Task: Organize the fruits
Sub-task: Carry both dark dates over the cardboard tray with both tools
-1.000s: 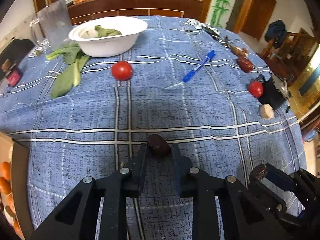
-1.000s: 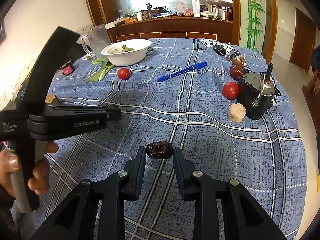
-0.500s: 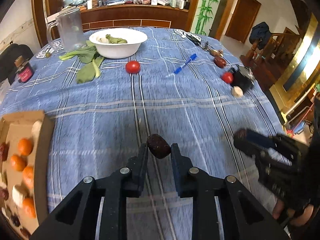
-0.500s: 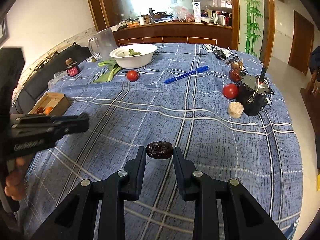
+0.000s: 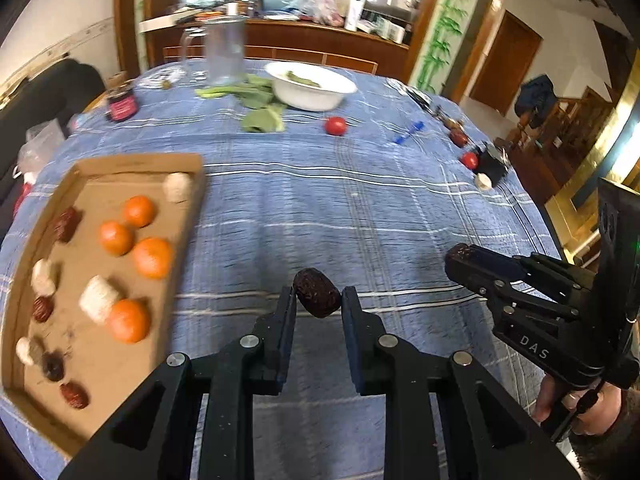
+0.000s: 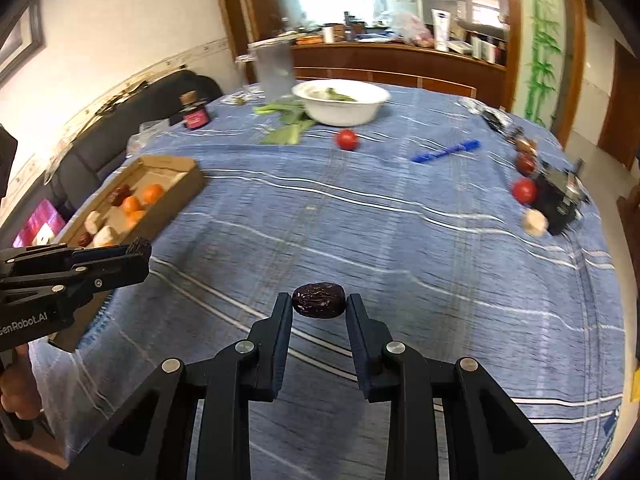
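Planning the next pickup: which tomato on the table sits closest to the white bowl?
The lone tomato just in front of the white bowl; the other lies by the far right edge.

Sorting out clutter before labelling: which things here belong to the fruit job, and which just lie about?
Job: the dates held in the left tool and right tool, cardboard tray, oranges.
Lying about: white bowl, blue pen, greens, clear jug.

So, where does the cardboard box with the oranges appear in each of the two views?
Left wrist view: the cardboard box fills the lower left, seen from above, with oranges, dates and white pieces inside.
Right wrist view: the cardboard box lies at the middle left, smaller and seen from the side, behind the tip of the other tool.
Shared landmark: the white bowl at the far side of the table.
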### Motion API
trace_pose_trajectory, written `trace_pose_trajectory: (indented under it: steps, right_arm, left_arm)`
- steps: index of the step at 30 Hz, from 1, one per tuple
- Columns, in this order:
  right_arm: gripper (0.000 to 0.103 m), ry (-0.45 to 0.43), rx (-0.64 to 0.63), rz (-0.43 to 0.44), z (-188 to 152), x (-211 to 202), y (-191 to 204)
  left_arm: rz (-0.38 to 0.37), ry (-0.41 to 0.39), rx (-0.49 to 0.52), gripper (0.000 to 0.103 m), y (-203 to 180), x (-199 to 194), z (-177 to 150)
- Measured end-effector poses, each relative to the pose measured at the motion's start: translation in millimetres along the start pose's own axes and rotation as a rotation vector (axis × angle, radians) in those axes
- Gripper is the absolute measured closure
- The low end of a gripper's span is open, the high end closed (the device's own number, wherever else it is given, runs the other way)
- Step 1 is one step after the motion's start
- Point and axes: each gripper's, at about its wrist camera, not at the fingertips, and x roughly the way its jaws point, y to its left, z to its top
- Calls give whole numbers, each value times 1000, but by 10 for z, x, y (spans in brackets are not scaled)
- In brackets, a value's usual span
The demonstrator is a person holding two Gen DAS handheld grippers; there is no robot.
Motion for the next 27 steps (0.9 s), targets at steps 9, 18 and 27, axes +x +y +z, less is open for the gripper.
trace_pose_trajectory:
  steps: [9,18,27]
  right_arm:
    - [73,-19,-111,100,244,129,840]
    - [73,7,-226,223,344,313,1673]
    - [72,63,-316,310,251,476,2251]
  left_arm:
    - [101,-42,-99,81,814,-421,-119]
    - [212,-36,-109,81,1527,-510,-82]
    - [222,0,-83,81,1949,-265,117]
